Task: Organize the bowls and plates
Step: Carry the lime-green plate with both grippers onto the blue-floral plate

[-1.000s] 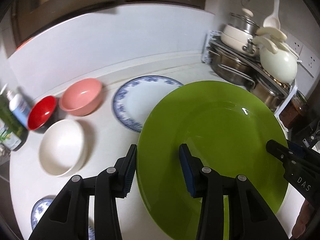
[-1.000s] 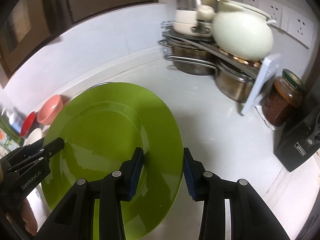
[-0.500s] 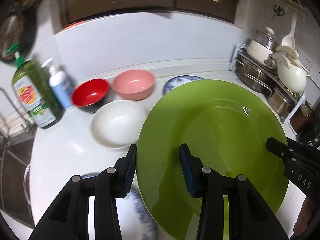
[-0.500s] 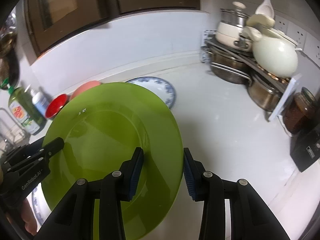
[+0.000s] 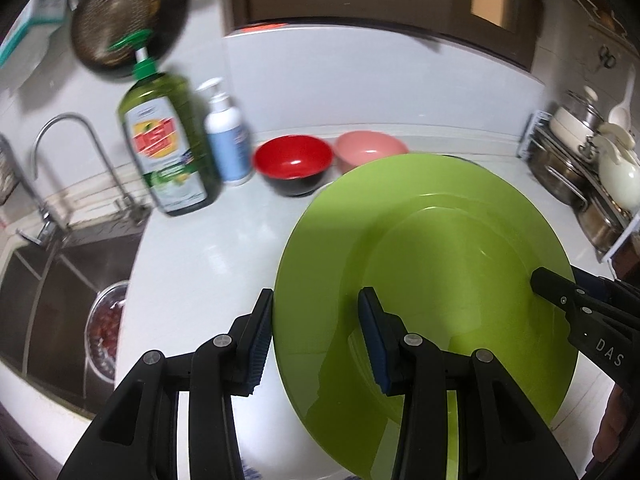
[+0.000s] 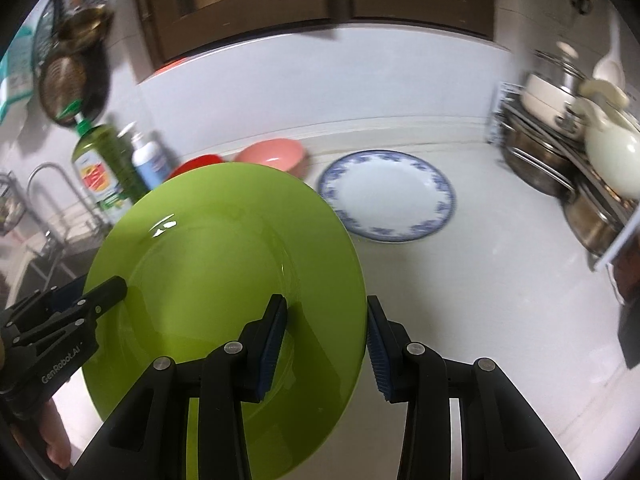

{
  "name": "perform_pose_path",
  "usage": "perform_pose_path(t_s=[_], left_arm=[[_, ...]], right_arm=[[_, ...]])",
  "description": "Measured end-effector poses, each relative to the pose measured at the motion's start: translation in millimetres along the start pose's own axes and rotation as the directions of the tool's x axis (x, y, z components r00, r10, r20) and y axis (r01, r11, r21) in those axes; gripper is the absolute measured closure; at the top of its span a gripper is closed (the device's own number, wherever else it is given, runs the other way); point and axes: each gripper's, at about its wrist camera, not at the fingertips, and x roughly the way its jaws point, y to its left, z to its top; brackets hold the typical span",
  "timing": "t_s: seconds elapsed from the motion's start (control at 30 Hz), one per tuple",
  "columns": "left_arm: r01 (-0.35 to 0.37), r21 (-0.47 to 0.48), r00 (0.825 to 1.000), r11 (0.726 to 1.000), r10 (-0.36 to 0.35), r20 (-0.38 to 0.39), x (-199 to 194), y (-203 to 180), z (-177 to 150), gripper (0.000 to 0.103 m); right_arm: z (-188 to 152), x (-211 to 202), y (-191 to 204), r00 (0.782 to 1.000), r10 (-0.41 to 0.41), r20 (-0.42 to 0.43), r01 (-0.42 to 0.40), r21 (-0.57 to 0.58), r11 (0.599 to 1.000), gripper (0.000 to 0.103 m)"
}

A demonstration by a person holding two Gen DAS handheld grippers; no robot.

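A large green plate (image 5: 432,280) is held above the counter by both grippers. My left gripper (image 5: 316,336) is shut on its left rim; my right gripper (image 6: 326,338) is shut on its right rim, where the plate (image 6: 224,280) fills the left of the right wrist view. A red bowl (image 5: 294,164) and a pink bowl (image 5: 368,152) stand behind it by the wall. A white plate with a blue rim (image 6: 388,196) lies flat on the counter to the right of the pink bowl (image 6: 272,154).
A green soap bottle (image 5: 164,144) and a white pump bottle (image 5: 226,136) stand left of the bowls. A sink (image 5: 60,276) with a tap (image 5: 68,152) is at the left. A rack of pots (image 6: 568,160) and a cream kettle (image 6: 612,152) stand at the right.
Both grippers have carried the green plate to the left. The sink, tap and bottles have come into view, and the white bowl has dropped out of the left wrist view.
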Motion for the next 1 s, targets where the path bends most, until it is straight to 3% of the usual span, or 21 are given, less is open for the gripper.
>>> perform_pose_path(t_s=[0.47, 1.0], left_arm=[[-0.113, -0.081, 0.989, 0.99, 0.104, -0.107, -3.8, 60.9, -52.3, 0.061], [-0.158, -0.133, 0.957, 0.979, 0.118, -0.265, 44.9, 88.6, -94.0, 0.061]], right_arm=[[-22.8, 26.1, 69.7, 0.989, 0.104, -0.107, -0.117, -0.122, 0.986, 0.063], [-55.3, 80.4, 107.0, 0.956, 0.1, -0.277, -0.159, -0.201, 0.967, 0.063]])
